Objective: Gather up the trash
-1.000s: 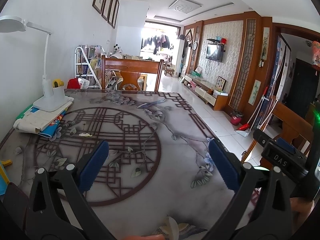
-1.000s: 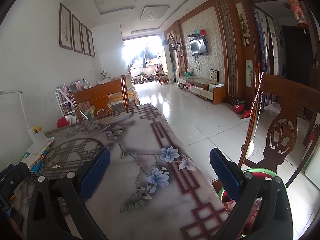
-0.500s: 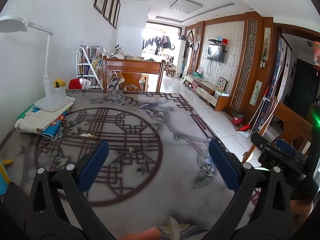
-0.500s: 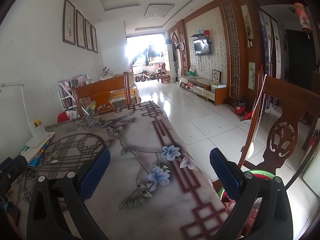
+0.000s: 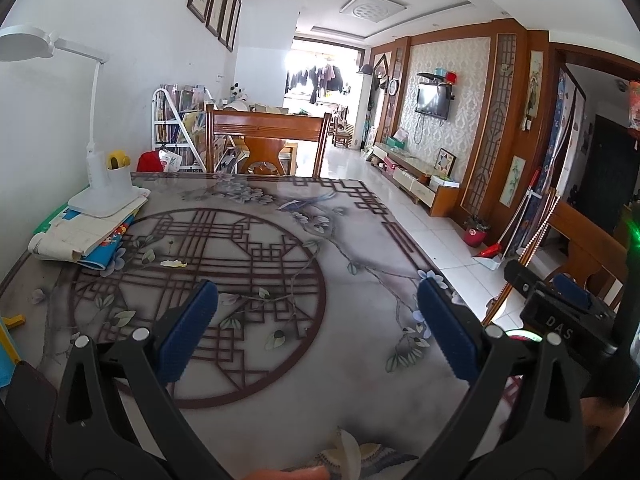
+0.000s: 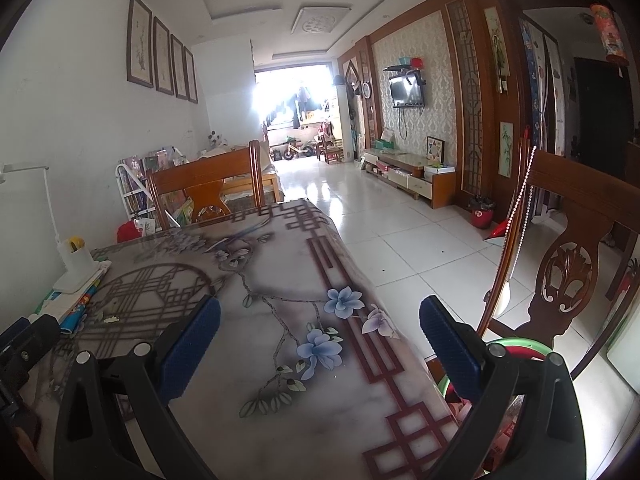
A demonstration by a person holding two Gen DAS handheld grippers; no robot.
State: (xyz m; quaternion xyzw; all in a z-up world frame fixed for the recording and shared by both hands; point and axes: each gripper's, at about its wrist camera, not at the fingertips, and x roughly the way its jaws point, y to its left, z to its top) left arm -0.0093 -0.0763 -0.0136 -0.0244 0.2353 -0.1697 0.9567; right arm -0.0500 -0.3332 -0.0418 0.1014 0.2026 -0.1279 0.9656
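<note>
- The table (image 5: pixel 248 392) is the largest thing here; it has a smooth, shiny top with a printed lattice and flower pattern. I judge that thin scraps will lie flat on it and be hard to get under.
- A green-rimmed bin (image 6: pixel 516 346) shows beside the table's right edge, low behind the chair (image 6: pixel 568 280). It is probably the place for the trash, though most of it is hidden.
- The left gripper (image 5: pixel 316 332) hovers above the near part of the table. Its blue fingers (image 5: pixel 188 332) stand wide apart, with nothing between them.
- The right gripper (image 6: pixel 320 344) hangs over the table's right edge. Its fingers (image 6: pixel 192 344) are also spread wide and empty.
- A pale curled scrap (image 5: pixel 348 452) lies at the near edge of the table, just under the left gripper. It looks like peel or paper: very light, soft, easy to crush. Its raised curl seems the best place to pinch.
- A small yellowish scrap (image 5: pixel 173 264) lies flat on the lattice pattern, near the pile of books under the lamp (image 5: pixel 100 184) and well apart from both grippers. It seems thin and weightless, so it may slide when touched. I would set one finger on each side of its narrow width, press lightly on the table, and close gently.
</note>
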